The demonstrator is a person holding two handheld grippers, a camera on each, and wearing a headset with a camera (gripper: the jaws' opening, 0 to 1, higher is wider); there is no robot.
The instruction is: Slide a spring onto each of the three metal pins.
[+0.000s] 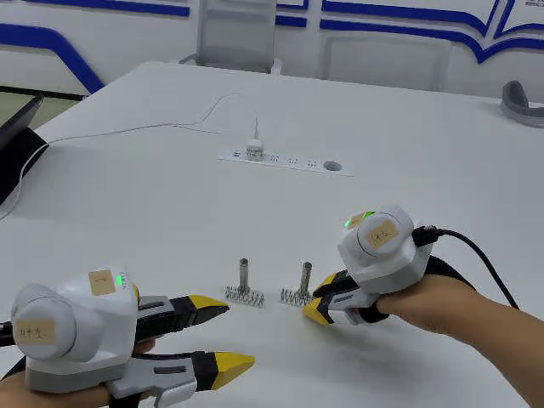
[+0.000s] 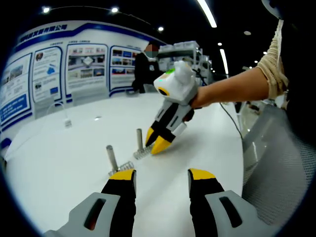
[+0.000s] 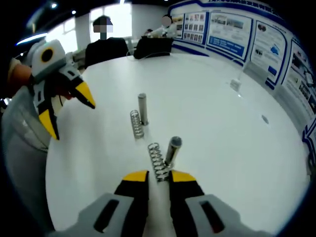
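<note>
Two metal pins stand upright on the white table, the left pin and the right pin. A spring lies at the foot of each: the left spring and the right spring. My right gripper sits low beside the right pin, its jaws narrowed on that spring's near end. My left gripper hovers open and holds nothing, in front of the left pin.
A white power strip with a plugged cable lies mid-table. A chair stands behind the table. A dark laptop sits at the left edge and a grey object at the far right. A black cable trails from my right gripper.
</note>
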